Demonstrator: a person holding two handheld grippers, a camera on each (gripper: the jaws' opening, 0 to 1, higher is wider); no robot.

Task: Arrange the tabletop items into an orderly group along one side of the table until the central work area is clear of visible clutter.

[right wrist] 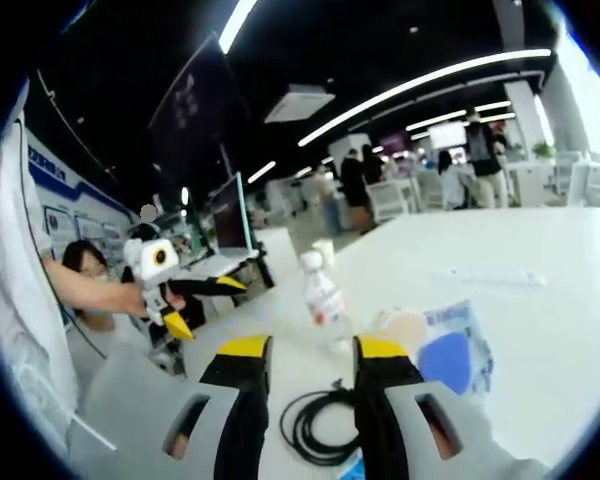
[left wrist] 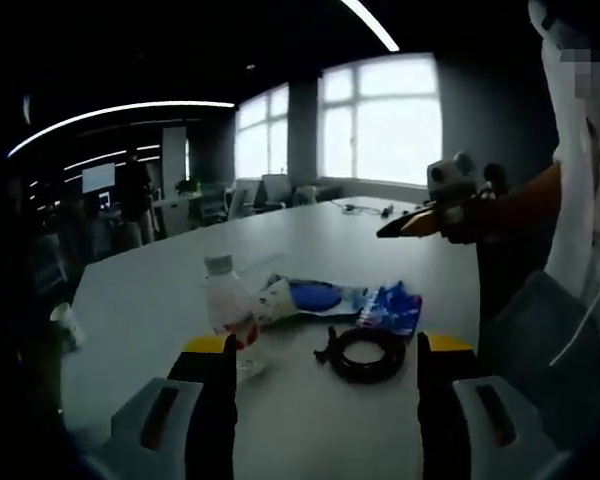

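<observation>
In the left gripper view, the left tool (left wrist: pixel 323 375) hovers over the near part of a long white bench (left wrist: pixel 310 240), its two yellow-tipped jaws set wide apart with nothing between them. Just ahead of the jaws lies one coiled black cable (left wrist: pixel 365 352), closer to the right jaw. One clear plastic bottle (left wrist: pixel 230 307) with a white cap and a red label stands upright right behind the tip of the left jaw. Beyond these, lying flat, are one blue and white packet (left wrist: pixel 310 297) and, at its right, one blue wrapper (left wrist: pixel 392 306). One paper cup (left wrist: pixel 66 325) sits at the bench's left edge, well apart from the rest. The right tool (left wrist: pixel 410 224) enters from the right, held up above the bench; whether its jaws are apart I cannot tell from here.

In the right gripper view, the right tool (right wrist: pixel 310 350) is partly open, its jaws a narrow gap apart and gripping nothing. The black cable (right wrist: pixel 315 425) lies between and below the jaws. The bottle (right wrist: pixel 322 293) stands just beyond the jaw tips. The blue and white packet (right wrist: pixel 440 350) lies to the right of the right jaw. The left tool (right wrist: pixel 202 306) is held in the air at the left, off the bench, its jaws spread and empty.
</observation>
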